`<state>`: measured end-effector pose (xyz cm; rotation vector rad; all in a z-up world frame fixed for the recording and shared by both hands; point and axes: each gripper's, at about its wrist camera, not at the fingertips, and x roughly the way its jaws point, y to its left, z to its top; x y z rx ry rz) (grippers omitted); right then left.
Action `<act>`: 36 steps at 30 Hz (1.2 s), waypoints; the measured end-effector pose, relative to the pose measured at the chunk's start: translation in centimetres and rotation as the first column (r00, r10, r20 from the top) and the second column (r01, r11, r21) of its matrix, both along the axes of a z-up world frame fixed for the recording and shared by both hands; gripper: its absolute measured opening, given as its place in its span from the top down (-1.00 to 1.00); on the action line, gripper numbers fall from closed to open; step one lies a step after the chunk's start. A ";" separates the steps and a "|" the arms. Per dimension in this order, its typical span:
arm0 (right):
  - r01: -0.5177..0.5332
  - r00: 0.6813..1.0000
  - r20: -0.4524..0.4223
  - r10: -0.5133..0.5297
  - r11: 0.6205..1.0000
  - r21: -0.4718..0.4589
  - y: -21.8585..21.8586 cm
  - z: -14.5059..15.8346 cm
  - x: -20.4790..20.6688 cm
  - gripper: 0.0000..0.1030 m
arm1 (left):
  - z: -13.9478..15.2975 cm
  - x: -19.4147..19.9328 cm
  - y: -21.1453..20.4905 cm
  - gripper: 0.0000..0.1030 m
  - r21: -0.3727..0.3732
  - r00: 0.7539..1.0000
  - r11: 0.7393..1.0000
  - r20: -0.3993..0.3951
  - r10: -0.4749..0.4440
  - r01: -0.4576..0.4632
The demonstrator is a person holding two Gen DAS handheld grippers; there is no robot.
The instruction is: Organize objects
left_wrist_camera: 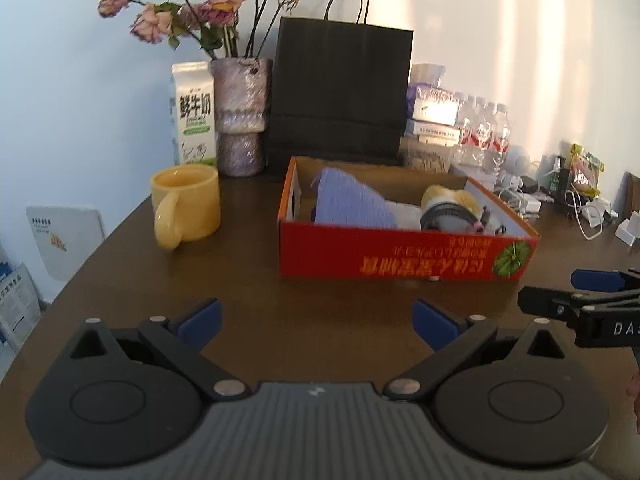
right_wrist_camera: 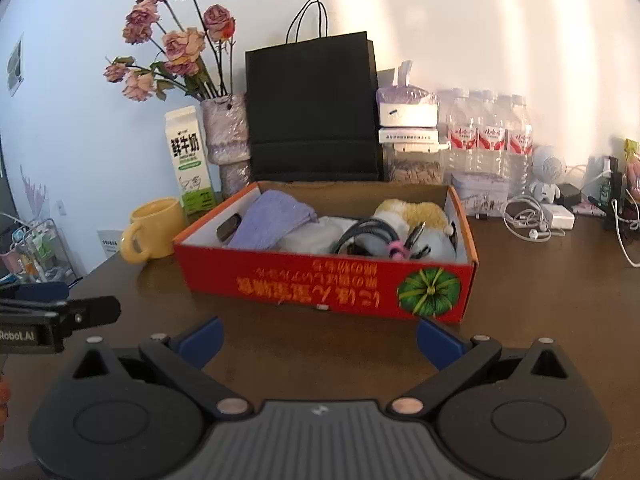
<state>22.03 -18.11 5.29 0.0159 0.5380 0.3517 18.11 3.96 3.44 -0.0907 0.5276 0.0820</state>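
A red cardboard box sits on the dark wooden table. Inside it lie a purple cloth, a cream plush toy, a coiled black cable and white fabric. My left gripper stands open in front of the box, nothing between its blue-tipped fingers. My right gripper is open too, just short of the box's front wall. Each gripper shows at the edge of the other's view, the right one and the left one.
A yellow mug stands left of the box. Behind are a milk carton, a vase of dried roses, a black paper bag, water bottles, small boxes, and chargers with cables at the right.
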 end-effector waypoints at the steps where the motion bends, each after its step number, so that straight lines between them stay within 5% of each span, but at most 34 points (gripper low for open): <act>1: -0.001 1.000 -0.003 0.001 1.000 0.001 0.0 -0.1 -0.4 -1.00 | -0.1 -0.4 0.0 -1.00 -0.002 1.000 1.000 -0.002 0.004 -0.004; 36: -0.013 1.000 0.007 0.013 1.000 -0.005 0.3 0.6 -2.8 -1.00 | 0.6 -2.6 -0.4 -1.00 -0.015 1.000 0.999 0.008 0.030 -0.030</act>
